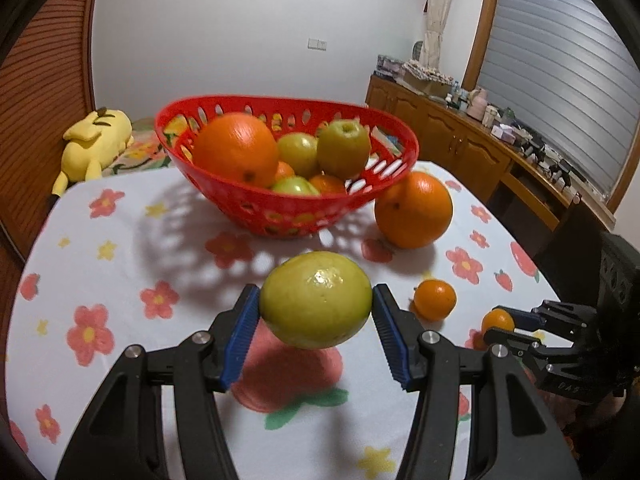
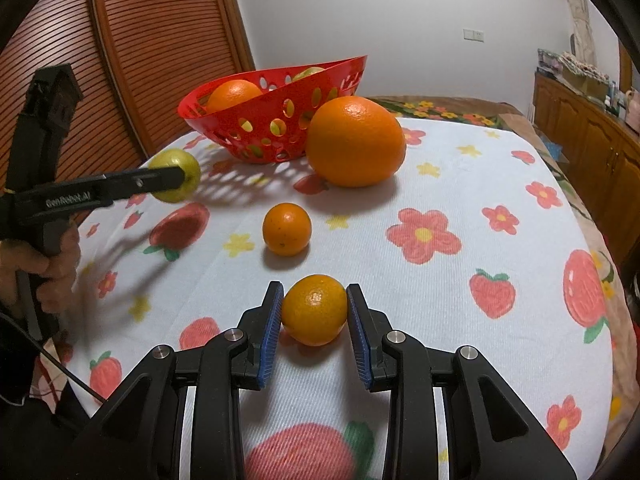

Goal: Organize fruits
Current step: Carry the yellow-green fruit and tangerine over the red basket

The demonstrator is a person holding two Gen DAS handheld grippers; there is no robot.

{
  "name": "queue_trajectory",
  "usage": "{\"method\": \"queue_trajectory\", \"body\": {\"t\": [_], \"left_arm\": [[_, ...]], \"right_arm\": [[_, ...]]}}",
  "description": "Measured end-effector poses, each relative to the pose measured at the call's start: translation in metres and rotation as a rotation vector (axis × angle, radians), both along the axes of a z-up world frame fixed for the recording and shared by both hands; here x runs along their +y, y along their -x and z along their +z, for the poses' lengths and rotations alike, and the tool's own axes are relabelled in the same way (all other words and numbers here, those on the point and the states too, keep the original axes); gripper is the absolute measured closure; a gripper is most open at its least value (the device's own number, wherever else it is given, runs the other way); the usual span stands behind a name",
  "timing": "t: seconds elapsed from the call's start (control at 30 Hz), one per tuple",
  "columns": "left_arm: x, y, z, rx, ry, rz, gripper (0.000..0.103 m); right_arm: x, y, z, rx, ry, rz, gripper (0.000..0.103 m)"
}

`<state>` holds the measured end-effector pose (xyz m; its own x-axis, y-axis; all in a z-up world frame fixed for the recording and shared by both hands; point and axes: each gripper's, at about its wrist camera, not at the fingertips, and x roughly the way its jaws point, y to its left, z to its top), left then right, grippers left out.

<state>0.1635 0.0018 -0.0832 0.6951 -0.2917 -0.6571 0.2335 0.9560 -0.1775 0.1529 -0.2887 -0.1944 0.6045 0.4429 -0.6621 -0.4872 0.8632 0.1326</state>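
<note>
My left gripper (image 1: 316,308) is shut on a green apple (image 1: 315,300) and holds it above the table, in front of the red basket (image 1: 224,200). The basket holds a big orange (image 1: 235,149), green apples and small oranges. A big orange (image 1: 413,209) and a small orange (image 1: 435,299) lie on the cloth right of the basket. My right gripper (image 2: 315,310) is shut on a small orange (image 2: 315,309) that rests on the cloth. The right wrist view also shows the green apple (image 2: 192,168), the basket (image 2: 260,128), the big orange (image 2: 355,141) and the loose small orange (image 2: 287,229).
The table (image 2: 460,184) has a white cloth with flower and strawberry prints. A yellow plush toy (image 1: 94,140) lies beyond its far left edge. A wooden sideboard (image 1: 460,140) with clutter runs along the right wall. A slatted wooden door (image 2: 160,48) is at the left.
</note>
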Motion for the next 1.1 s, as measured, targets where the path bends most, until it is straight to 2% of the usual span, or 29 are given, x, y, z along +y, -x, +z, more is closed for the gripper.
{"method": "queue_trajectory", "body": {"t": [0.33, 0.73, 1.1], "left_arm": [[0.01, 0.004, 0.025, -0.06, 0.004, 0.013, 0.047], [0.011, -0.007, 0.047, -0.106, -0.011, 0.017, 0.047], [0.004, -0.027, 0.049, -0.1, -0.029, 0.006, 0.047]], "right_arm": [[-0.001, 0.0, 0.01, -0.013, 0.001, 0.008, 0.072], [0.01, -0.014, 0.05, -0.085, -0.004, 0.03, 0.072], [0.027, -0.022, 0.08, -0.139, 0.008, 0.065, 0.072]]}}
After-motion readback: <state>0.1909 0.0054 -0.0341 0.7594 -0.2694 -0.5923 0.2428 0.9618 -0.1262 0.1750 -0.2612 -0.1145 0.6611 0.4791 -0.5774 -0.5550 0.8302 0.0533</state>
